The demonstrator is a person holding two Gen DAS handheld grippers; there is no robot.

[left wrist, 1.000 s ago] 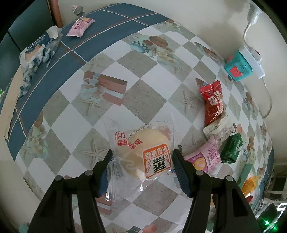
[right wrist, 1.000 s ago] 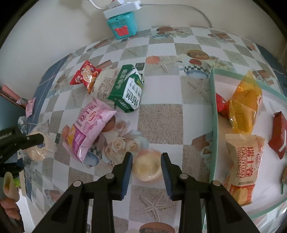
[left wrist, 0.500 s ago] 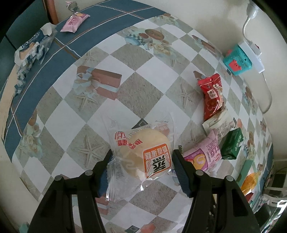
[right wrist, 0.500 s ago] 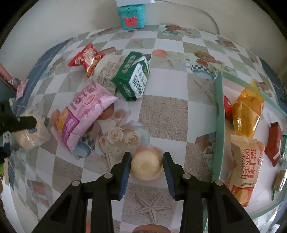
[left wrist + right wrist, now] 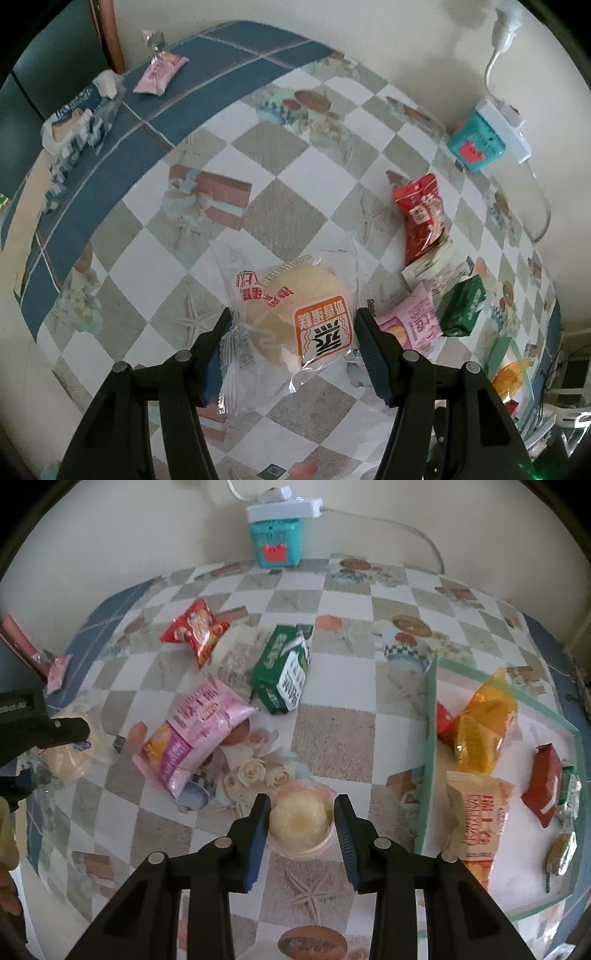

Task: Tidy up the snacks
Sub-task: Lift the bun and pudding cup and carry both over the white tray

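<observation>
Clamped in the right gripper [image 5: 301,821]: a small pudding cup [image 5: 300,821], just left of the green tray [image 5: 428,746]. Clamped in the left gripper [image 5: 291,339]: a wrapped bun [image 5: 295,317], above the tabletop [image 5: 284,218]. Step in hand, probably: carrying both to the tray. Next: a rightward carry and release among the 4 or so packets there (tray barely visible in the left view; blue-and-white bag [image 5: 74,125] only there).

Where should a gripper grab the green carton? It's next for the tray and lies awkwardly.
Grip the green carton across its long side faces, coming from above. It lies flat and tilted, with one end near the pink bag, so a side approach looks crowded.
</observation>
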